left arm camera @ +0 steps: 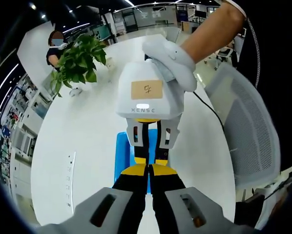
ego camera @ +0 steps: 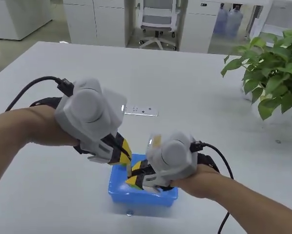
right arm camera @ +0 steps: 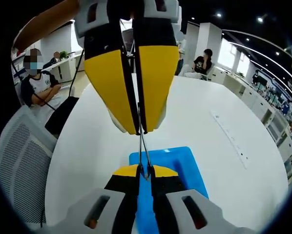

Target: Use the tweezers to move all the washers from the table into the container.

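Lower centre of the head view: left gripper and right gripper meet over the blue container. Both sets of jaws are clenched on the tweezers. Likely regripping them. Next: aim the tips at the washer-like speck on the table below the container.

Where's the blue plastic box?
In the head view, the blue plastic box sits low and central on the white table, directly under the left gripper and right gripper.

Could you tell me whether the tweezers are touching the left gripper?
Touching. In the right gripper view the thin tweezers run up between the yellow jaws of the left gripper, which are closed on them.
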`<state>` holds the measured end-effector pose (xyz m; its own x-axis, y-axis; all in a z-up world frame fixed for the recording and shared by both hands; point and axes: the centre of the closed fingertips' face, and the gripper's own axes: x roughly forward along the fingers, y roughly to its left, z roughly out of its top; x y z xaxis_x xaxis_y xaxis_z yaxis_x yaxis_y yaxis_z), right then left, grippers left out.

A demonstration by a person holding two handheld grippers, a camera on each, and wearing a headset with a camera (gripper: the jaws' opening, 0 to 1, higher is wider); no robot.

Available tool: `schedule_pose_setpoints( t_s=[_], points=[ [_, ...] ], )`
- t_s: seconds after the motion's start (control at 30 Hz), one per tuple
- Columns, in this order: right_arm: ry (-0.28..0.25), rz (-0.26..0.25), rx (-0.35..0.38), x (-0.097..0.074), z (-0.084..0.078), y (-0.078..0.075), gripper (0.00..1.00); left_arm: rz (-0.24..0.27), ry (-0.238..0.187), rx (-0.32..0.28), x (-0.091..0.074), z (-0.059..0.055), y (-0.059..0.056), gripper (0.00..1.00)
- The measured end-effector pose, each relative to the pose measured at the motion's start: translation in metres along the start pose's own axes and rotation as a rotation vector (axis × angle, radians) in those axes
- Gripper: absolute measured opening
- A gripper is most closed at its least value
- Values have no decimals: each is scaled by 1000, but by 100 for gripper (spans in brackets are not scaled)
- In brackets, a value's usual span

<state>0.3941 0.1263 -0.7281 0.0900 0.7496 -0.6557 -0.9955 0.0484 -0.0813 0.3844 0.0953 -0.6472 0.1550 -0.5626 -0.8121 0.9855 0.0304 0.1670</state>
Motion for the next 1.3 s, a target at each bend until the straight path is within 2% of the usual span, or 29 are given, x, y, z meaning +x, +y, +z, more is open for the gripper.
schedule_pose_setpoints(
  t_s=[0.5, 0.67, 0.9, 1.3],
  points=[
    [5, 43, 39, 22, -13, -9, 10, -33, 28, -26, 18, -19, 12, 5],
    [14, 59, 56, 27, -19, -9, 10, -46, 25, -48, 24, -25, 14, 5],
    [9, 72, 92, 34, -24, -11, 10, -62, 33, -58, 31, -29, 16, 5],
    [30, 84, 127, 39, -35, -10, 11, -89, 46, -50, 44, -34, 17, 5]
  ],
)
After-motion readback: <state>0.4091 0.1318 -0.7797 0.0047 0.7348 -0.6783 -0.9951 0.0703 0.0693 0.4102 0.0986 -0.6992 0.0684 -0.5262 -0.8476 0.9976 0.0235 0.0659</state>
